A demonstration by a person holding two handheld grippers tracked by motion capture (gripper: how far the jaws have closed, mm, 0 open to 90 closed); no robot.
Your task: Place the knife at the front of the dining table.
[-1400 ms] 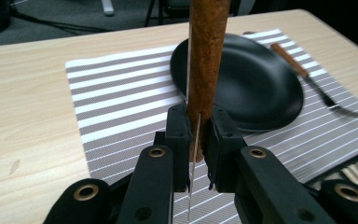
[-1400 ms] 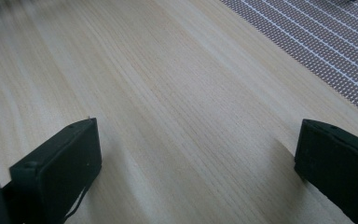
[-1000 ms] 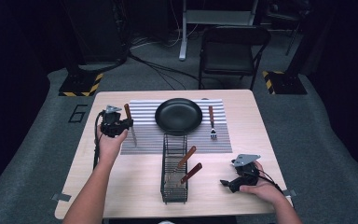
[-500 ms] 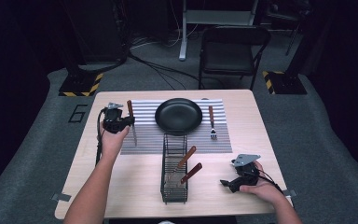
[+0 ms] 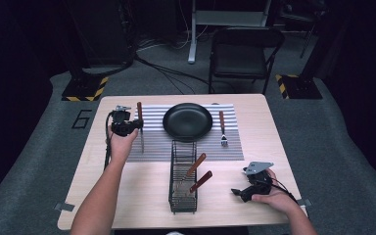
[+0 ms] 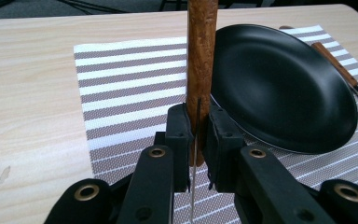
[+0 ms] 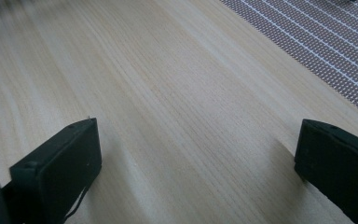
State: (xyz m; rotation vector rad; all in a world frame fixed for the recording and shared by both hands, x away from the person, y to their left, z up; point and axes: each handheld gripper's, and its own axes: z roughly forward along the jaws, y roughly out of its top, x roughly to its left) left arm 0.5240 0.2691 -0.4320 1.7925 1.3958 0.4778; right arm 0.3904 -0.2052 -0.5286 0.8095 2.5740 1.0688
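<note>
My left gripper (image 5: 135,125) is shut on a knife (image 5: 139,116) with a wooden handle, over the left part of the striped placemat (image 5: 152,144). In the left gripper view the jaws (image 6: 198,128) clamp the knife where its brown handle (image 6: 203,56) meets the thin blade. The handle points away, beside the black plate (image 6: 284,88). That black plate (image 5: 187,122) sits mid-mat, and a fork (image 5: 222,129) lies to its right. My right gripper (image 5: 236,192) rests open near the table's front right. Its jaws (image 7: 196,154) stand wide apart over bare wood.
A black wire rack (image 5: 182,196) stands at the front middle of the table and holds two wooden-handled utensils (image 5: 196,165). A folding chair (image 5: 245,51) stands beyond the far edge. A corner of the placemat (image 7: 317,42) shows in the right gripper view.
My left gripper has shifted slightly away and to the right, carrying the knife. The right gripper has not moved.
</note>
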